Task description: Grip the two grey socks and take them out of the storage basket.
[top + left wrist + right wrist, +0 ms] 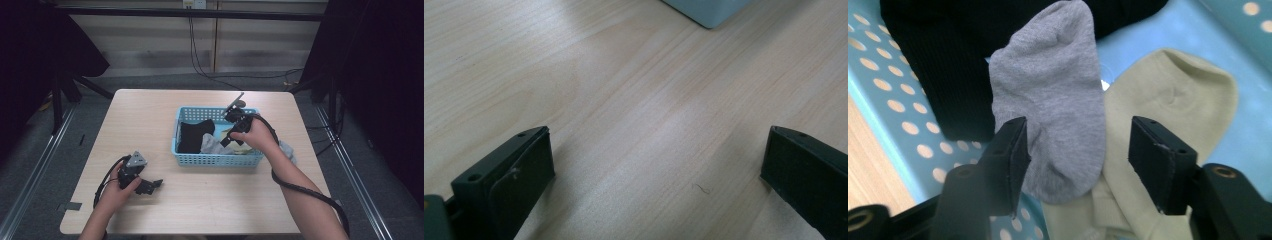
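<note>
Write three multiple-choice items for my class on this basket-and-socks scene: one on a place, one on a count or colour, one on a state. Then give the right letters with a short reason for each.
1. Where is the right gripper?
A. Over the blue basket
B. On bare table beside the basket
C. Off the table's edge

2. How many socks lie in the basket in the right gripper view?
A. One
B. Three
C. Five

3. How do the left gripper's jaws stand?
A. Shut on a sock
B. Shut on nothing
C. Open over bare table

Answers:
1 A: its jaws frame socks on the basket floor.
2 B: a black sock, a grey sock and a cream sock show.
3 C: the jaws stand wide apart with only wood between them.
</note>
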A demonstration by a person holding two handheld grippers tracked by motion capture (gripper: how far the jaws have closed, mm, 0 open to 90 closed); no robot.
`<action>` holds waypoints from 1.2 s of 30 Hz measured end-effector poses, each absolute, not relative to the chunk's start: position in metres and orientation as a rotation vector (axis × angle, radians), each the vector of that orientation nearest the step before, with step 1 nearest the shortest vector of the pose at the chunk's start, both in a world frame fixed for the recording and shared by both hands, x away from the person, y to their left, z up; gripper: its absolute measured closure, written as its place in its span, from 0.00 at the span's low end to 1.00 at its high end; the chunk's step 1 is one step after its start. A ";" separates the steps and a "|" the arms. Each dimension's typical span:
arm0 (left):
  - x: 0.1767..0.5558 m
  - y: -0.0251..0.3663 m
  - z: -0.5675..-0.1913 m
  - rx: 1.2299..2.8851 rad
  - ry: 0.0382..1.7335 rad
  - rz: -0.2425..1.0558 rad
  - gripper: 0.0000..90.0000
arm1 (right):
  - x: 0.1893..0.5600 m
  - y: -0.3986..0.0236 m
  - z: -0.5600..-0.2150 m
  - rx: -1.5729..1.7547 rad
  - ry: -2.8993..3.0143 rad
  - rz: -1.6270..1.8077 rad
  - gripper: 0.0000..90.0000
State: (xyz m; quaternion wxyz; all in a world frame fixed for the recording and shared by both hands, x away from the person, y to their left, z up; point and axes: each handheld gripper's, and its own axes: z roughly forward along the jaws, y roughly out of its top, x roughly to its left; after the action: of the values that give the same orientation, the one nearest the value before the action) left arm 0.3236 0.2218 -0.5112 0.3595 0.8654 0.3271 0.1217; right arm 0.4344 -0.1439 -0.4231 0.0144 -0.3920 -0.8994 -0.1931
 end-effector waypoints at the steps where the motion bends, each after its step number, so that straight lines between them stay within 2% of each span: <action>1: 0.324 0.222 -0.511 2.238 0.839 0.320 0.00 | 0.435 -0.143 -0.425 -1.216 -2.798 -0.603 0.47; 9: 0.323 0.222 -0.511 2.234 0.843 0.309 0.00 | 0.437 -0.137 -0.441 -1.212 -2.808 -0.540 0.51; 15: 0.323 0.223 -0.511 2.245 0.830 0.311 0.00 | 0.440 -0.142 -0.452 -1.191 -2.826 -0.458 0.62; 17: 0.323 0.223 -0.511 2.244 0.830 0.311 0.00 | 0.440 -0.143 -0.456 -1.190 -2.817 -0.456 0.62; 26: 0.323 0.223 -0.511 2.244 0.830 0.311 0.00 | 0.439 -0.141 -0.454 -1.122 -2.828 -0.357 0.95; 31: 0.323 0.222 -0.511 2.234 0.836 0.315 0.00 | 0.439 -0.146 -0.443 -1.153 -2.819 -0.388 1.00; 36: 0.323 0.222 -0.511 2.231 0.838 0.311 0.00 | 0.443 -0.157 -0.428 -1.189 -2.841 -0.411 1.00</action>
State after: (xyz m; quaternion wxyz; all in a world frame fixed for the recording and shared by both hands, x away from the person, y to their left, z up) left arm 0.3228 0.2222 -0.5111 0.3608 0.8657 0.3253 0.1208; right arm 0.4426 -0.1567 -0.4279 0.0172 -0.3827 -0.9142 -0.1321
